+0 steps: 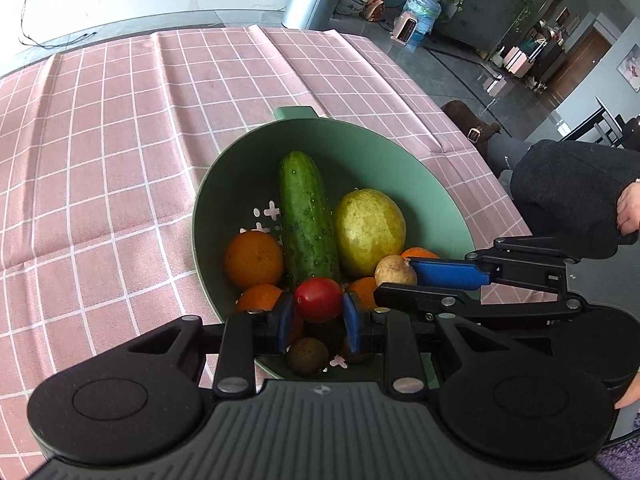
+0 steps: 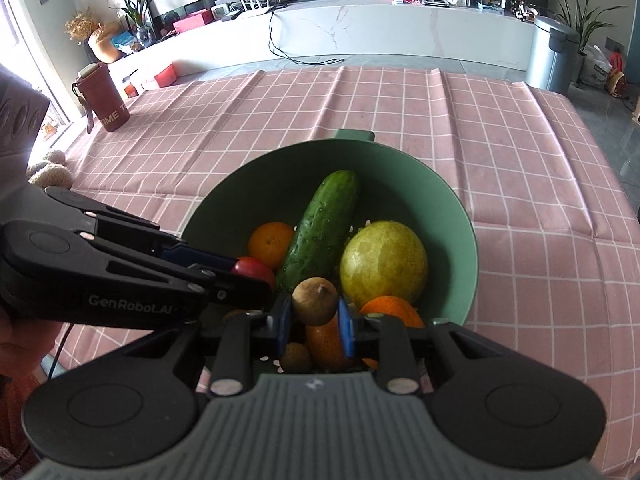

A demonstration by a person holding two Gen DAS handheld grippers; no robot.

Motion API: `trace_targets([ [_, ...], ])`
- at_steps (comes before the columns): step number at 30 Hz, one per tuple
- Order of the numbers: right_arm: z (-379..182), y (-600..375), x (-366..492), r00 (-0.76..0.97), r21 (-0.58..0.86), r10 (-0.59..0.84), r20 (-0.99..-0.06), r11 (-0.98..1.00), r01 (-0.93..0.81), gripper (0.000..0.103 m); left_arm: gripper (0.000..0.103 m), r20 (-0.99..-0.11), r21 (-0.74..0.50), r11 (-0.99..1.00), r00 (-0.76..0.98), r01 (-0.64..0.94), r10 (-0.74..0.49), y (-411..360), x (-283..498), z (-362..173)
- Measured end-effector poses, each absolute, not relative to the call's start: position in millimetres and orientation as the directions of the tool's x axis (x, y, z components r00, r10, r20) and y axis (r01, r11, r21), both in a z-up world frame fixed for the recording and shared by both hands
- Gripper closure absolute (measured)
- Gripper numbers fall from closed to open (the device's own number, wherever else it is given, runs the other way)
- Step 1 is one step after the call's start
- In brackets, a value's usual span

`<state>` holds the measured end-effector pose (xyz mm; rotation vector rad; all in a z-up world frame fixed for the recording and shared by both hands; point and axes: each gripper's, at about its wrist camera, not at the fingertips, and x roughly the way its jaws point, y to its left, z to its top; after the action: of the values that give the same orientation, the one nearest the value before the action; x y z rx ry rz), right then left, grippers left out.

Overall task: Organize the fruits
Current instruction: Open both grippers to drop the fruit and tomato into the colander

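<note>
A green colander bowl [image 1: 424,184] [image 2: 452,216] on the pink checked cloth holds a cucumber [image 1: 306,216] [image 2: 324,226], a yellow-green round fruit [image 1: 368,230] [image 2: 384,264], several oranges [image 1: 253,258] [image 2: 270,242] and small brown fruits [image 1: 307,354]. My left gripper [image 1: 319,314] is shut on a red tomato [image 1: 319,299] over the bowl's near side. My right gripper [image 2: 314,320] is shut on a brown kiwi-like fruit [image 2: 315,295], which also shows in the left wrist view [image 1: 394,270], just above the other fruit.
A dark red cup [image 2: 105,98] stands at the cloth's far left, with a small plush toy [image 2: 50,172] near the left edge. A metal bin [image 2: 550,56] stands beyond the table's far right corner. A seated person's leg [image 1: 560,184] is beside the table's right edge.
</note>
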<state>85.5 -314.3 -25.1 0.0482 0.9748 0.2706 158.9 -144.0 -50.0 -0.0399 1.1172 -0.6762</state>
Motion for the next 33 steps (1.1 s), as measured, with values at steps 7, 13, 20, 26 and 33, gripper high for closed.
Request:
trace_targets([
  [7,-28,-314,91,0.527,0.148,0.240,-0.816,0.966,-0.210,0.082,0.071,-0.810,-0.379,0.796,0.247,0.473,-0.532,-144,162,-50],
  [13,-26,-314,90,0.537,0.141,0.232,-0.811,0.969,-0.204,0.081,0.062,-0.810,-0.383,0.806,0.256,0.450,-0.528,-142,163,-47],
  [20,-14,-310,79,0.559,0.125,0.215,-0.801,0.973,-0.195,0.070,0.060,-0.781,-0.371,0.811,0.320,0.452,-0.536,-128,147,-23],
  [26,17,-303,58,0.625,0.132,0.193,-0.756,0.981,-0.143,0.065,0.053,-0.737,-0.212,0.852,0.495,0.479,-0.461,-110,111,19],
  [33,56,-294,23,0.729,0.188,0.167,-0.664,0.981,-0.053,0.051,0.041,-0.628,-0.058,0.892,0.678,0.448,-0.381,-84,59,54],
])
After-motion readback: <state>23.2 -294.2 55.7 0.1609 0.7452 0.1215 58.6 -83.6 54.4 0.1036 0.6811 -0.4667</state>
